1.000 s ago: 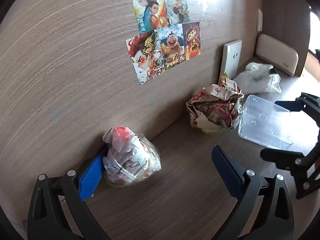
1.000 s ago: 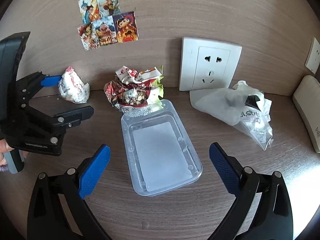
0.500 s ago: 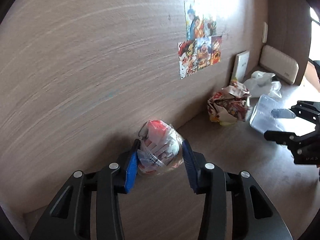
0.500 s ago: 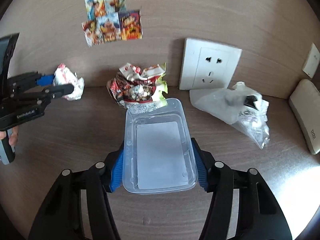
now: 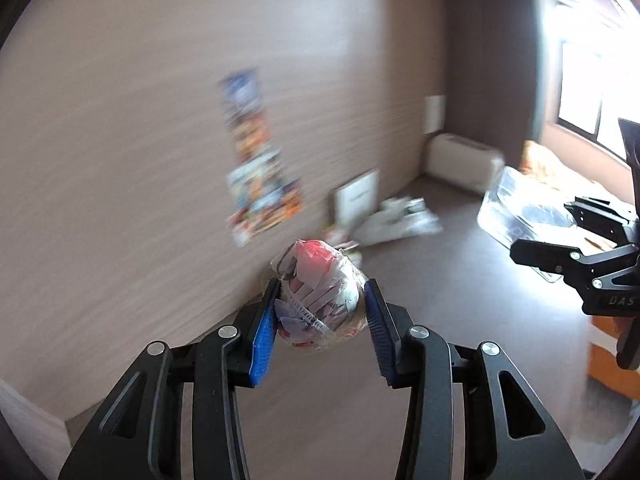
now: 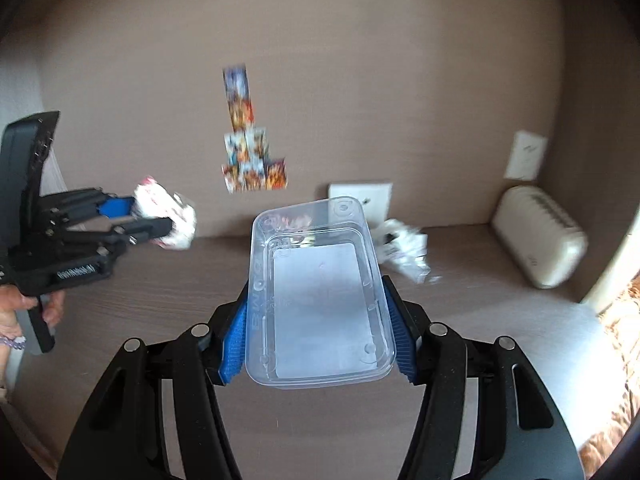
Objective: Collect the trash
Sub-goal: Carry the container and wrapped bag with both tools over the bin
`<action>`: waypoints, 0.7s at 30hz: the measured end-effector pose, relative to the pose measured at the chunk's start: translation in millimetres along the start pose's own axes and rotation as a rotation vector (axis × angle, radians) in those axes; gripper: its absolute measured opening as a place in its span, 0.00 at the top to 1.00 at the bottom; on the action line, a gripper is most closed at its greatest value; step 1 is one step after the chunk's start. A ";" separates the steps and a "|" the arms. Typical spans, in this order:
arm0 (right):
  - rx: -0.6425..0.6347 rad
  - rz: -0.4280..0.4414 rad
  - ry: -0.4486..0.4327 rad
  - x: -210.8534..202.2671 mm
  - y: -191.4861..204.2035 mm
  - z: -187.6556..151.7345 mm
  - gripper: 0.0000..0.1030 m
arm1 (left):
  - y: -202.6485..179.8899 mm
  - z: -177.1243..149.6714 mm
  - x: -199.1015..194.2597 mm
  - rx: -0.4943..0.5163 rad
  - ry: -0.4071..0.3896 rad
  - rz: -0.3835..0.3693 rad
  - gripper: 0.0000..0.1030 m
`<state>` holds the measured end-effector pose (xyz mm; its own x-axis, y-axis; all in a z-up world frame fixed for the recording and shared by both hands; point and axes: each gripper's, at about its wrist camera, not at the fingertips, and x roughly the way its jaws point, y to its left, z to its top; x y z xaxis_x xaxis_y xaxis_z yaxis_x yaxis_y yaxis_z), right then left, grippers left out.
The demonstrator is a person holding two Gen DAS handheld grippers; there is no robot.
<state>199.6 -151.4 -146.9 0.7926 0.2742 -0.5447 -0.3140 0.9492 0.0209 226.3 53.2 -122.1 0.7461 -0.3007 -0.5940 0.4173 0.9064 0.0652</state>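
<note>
We have 2 pieces of trash in hand at once. The wrapped wad, a ball of crumpled red and white paper inside clear film, sits squeezed between the blue pads of our left gripper, its jaws drawn narrow around it and touching it on both sides. It hangs clear of the wooden shelf, so we judge it lifted and ready to carry off. Pinching it across its middle makes sense: the film is slippery and the bundle soft, so a grip at the widest part keeps it from squirting out.

Our right gripper holds the clear plastic tray across its short width, pads pressed to its 2 long walls, jaws at a middling spread because the tray is wide. The tray tilts upward at its far end and is off the shelf. Gripping near one end leaves it long and springy, so we think it could flex or twist loose if swung fast.

Further out, a crumpled white plastic bag lies on the shelf by the wall socket, and a colourful wrapper shows partly behind the wad; these look left to collect. Stickers cling to the back wall, and a beige device rests in the corner.
</note>
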 end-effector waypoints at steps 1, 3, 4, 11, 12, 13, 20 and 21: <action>0.010 -0.009 -0.015 -16.2 -3.9 -1.9 0.42 | -11.1 2.2 -7.7 0.015 -0.013 -0.017 0.60; 0.031 -0.042 -0.046 -48.1 -13.3 -2.5 0.42 | -38.9 11.6 -21.4 0.053 -0.036 -0.067 0.60; 0.035 -0.055 -0.055 -60.5 -18.4 -3.1 0.42 | -52.0 14.2 -26.9 0.070 -0.048 -0.090 0.60; 0.109 -0.222 -0.092 -183.7 -46.1 -49.7 0.42 | -181.7 23.2 -54.1 0.196 -0.096 -0.302 0.60; 0.122 -0.244 -0.094 -199.3 -51.8 -59.0 0.42 | -201.4 22.7 -58.7 0.211 -0.097 -0.334 0.60; 0.144 -0.270 -0.090 -216.2 -58.5 -69.0 0.42 | -216.9 22.5 -61.6 0.227 -0.094 -0.359 0.60; 0.264 -0.407 -0.059 -304.8 -96.7 -137.3 0.42 | -333.1 4.4 -86.1 0.324 -0.047 -0.548 0.60; 0.278 -0.418 -0.055 -314.8 -100.6 -146.1 0.42 | -349.2 -0.3 -88.7 0.341 -0.043 -0.566 0.60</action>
<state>-94.7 -355.7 -100.0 0.8496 -0.1376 -0.5092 0.1814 0.9827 0.0370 14.3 -236.6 -92.4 0.3805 -0.7207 -0.5795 0.8867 0.4624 0.0071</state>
